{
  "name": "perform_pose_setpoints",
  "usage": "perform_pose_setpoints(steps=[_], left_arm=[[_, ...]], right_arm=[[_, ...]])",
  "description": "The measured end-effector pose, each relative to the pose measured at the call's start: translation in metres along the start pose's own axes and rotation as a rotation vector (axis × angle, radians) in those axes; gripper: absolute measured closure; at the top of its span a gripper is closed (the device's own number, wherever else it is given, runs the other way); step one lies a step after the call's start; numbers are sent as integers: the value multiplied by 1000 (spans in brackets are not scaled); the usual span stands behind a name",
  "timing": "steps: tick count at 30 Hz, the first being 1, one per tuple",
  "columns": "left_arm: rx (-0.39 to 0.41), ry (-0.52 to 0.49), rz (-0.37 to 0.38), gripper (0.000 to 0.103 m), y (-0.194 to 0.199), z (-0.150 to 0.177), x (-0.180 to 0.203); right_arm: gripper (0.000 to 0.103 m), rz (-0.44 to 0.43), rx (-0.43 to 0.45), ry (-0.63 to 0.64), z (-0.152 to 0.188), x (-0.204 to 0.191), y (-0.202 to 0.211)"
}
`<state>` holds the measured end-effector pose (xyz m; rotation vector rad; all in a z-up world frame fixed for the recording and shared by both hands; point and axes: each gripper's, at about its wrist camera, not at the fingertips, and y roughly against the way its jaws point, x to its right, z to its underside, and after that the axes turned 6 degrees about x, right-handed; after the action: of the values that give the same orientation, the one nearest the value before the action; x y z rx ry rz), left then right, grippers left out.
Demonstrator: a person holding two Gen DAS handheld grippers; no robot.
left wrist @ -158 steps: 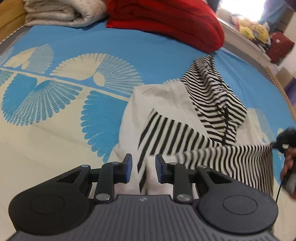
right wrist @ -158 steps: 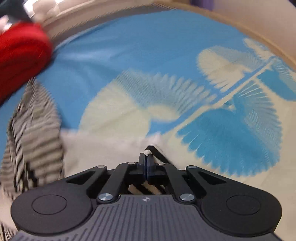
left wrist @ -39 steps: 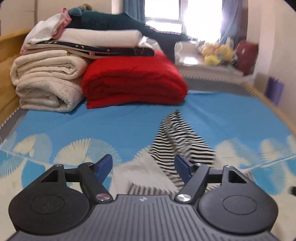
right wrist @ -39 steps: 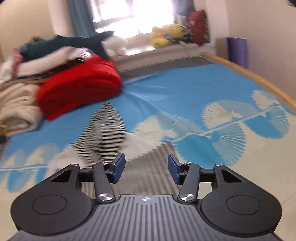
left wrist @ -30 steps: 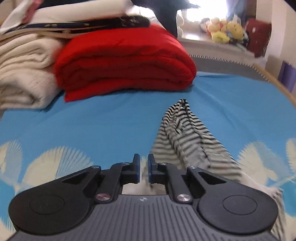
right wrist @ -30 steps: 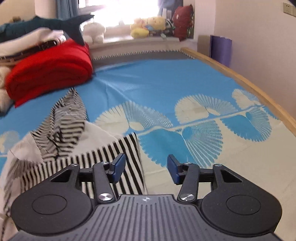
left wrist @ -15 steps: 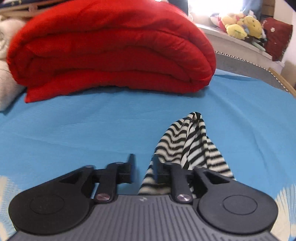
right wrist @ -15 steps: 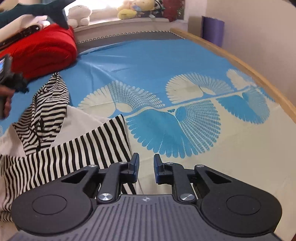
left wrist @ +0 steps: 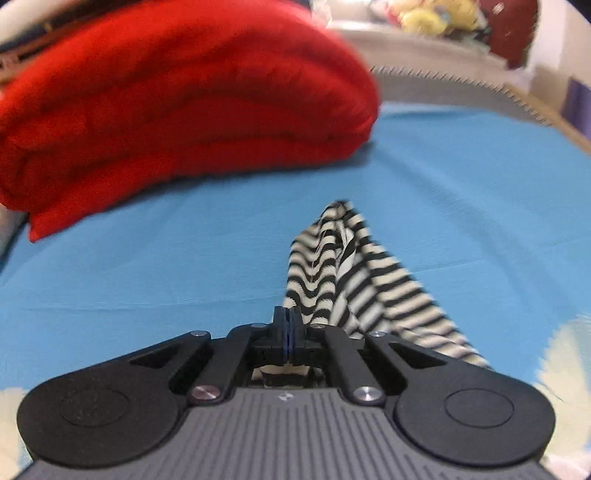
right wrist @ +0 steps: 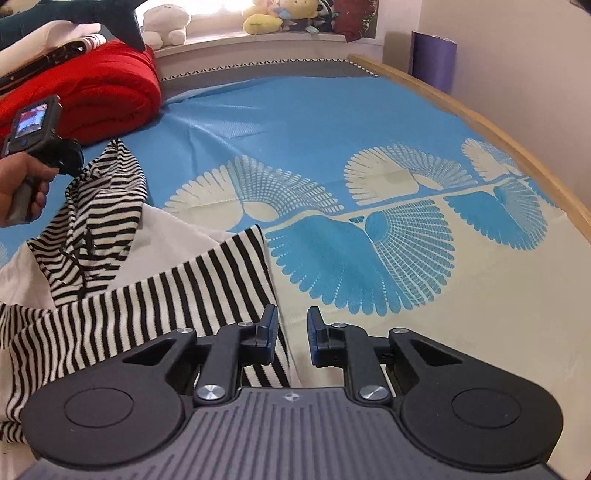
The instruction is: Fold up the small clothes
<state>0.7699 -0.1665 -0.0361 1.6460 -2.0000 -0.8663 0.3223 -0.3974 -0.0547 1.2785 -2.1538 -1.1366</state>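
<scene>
Across both views, a bed sheet (right wrist: 332, 122) of blue cloth with cream fan patterns fills most of the frame; a wooden bed rail (right wrist: 480, 122) curves along its right edge in the right wrist view.

At upper left of both views, a folded red quilt (left wrist: 177, 103) lies on the sheet, with other folded bedding (right wrist: 48, 33) stacked on it. Soft toys (right wrist: 273, 13) sit on the sill at top centre of the right wrist view. A purple roll (right wrist: 434, 59) stands at upper right by the wall. No container is in view.

The striped garment (right wrist: 140, 306), black-and-white stripes joined to plain white panels, lies at lower left of the right wrist view. Its hood (left wrist: 332, 258) rises to a point toward the quilt.

The left gripper (left wrist: 287, 334) has just closed; its jaws meet on striped cloth at the hood's near edge. In the right wrist view a hand (right wrist: 22, 188) holds this tool at left, at the hood tip.

The right gripper (right wrist: 291, 334) stands with its jaws slightly apart at lower centre. Its left finger (right wrist: 267, 332) is over the garment's striped corner; the gap between the jaws shows bare sheet, and nothing is gripped.
</scene>
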Motion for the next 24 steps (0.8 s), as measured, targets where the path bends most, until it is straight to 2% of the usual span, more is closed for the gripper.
perform_pose_setpoints(steps=[2, 4, 6, 8, 10, 12, 13, 14, 16, 18, 20, 22, 24], left_arm=[[60, -17, 51, 103, 52, 6, 1], [139, -78, 107, 103, 119, 22, 6], [203, -104, 186, 103, 188, 49, 11], [253, -155, 261, 103, 258, 89, 18], [251, -186, 322, 103, 321, 144, 20], [201, -201, 379, 102, 361, 196, 17], [149, -193, 394, 100, 375, 221, 12], [98, -178, 392, 95, 380, 240, 9], [53, -83, 316, 86, 384, 262, -8], [35, 55, 246, 82, 375, 265, -27], [-16, 215, 174, 81, 356, 263, -42], [-64, 370, 172, 77, 335, 263, -55], [-141, 481, 186, 76, 310, 261, -60]], right_arm=[[85, -14, 21, -1, -4, 1, 7], [85, -10, 43, -12, -8, 5, 13], [85, -14, 52, -44, -12, 11, 18], [85, -16, 63, -68, -14, 15, 24], [85, -16, 79, -93, -15, 19, 29], [85, -25, 100, -116, -13, 21, 32], [85, -19, 85, -125, -12, 22, 30], [85, -21, 68, -149, -11, 24, 29], [85, -47, 81, -189, -11, 27, 31], [85, -55, 93, -202, -11, 25, 33], [85, -109, 90, -223, -11, 22, 33], [85, -153, 69, -231, -8, 17, 29], [85, -201, 28, -238, -4, 10, 20]])
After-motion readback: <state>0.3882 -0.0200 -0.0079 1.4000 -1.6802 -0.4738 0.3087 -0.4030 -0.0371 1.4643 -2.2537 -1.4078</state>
